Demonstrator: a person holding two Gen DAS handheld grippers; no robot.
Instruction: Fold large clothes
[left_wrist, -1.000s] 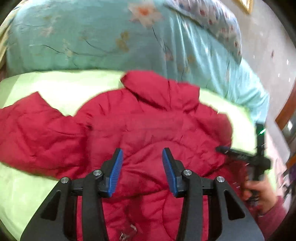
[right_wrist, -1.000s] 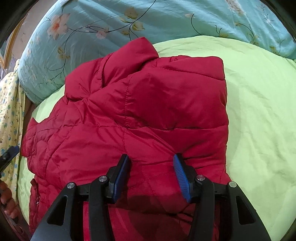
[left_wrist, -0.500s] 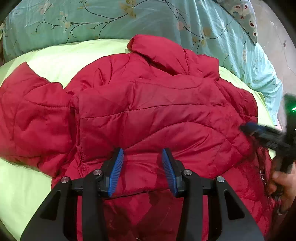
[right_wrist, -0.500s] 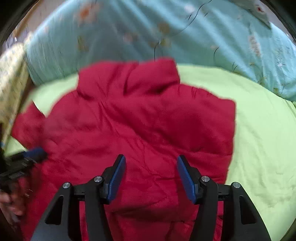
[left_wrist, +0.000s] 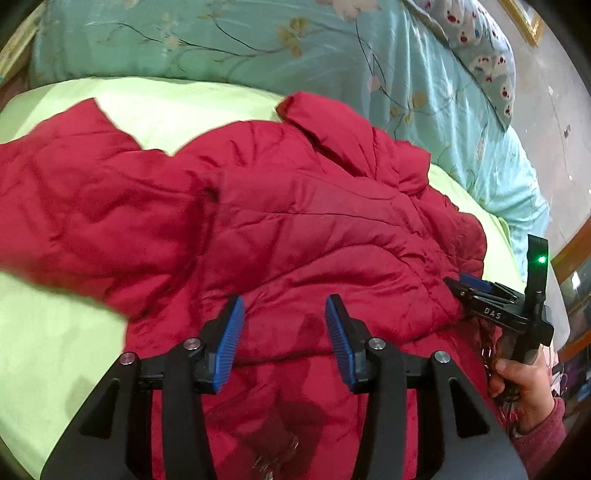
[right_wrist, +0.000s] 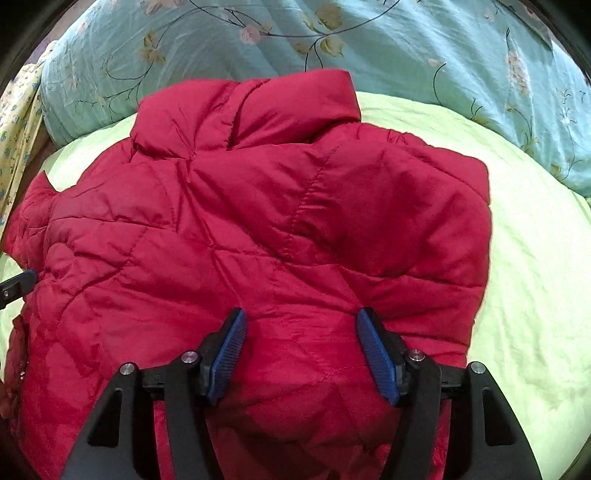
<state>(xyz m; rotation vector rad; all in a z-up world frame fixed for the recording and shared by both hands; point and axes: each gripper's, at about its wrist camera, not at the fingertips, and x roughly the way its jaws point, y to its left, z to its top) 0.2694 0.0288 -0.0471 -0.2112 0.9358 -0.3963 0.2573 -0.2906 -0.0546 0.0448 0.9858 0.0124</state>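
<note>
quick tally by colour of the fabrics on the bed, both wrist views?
Red: 1, the quilted jacket
Light green: 1, the bedsheet
Teal floral: 1, the quilt
Yellow patterned: 1, the cloth at far left
Total: 4

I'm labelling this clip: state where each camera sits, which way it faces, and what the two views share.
Left wrist: on the left gripper, facing forward over the red jacket; shows its open fingers, the right gripper and the right hand.
Right wrist: on the right gripper, facing the jacket's collar; shows its open fingers and the left gripper's tip.
Shared: jacket, green sheet, floral quilt.
</note>
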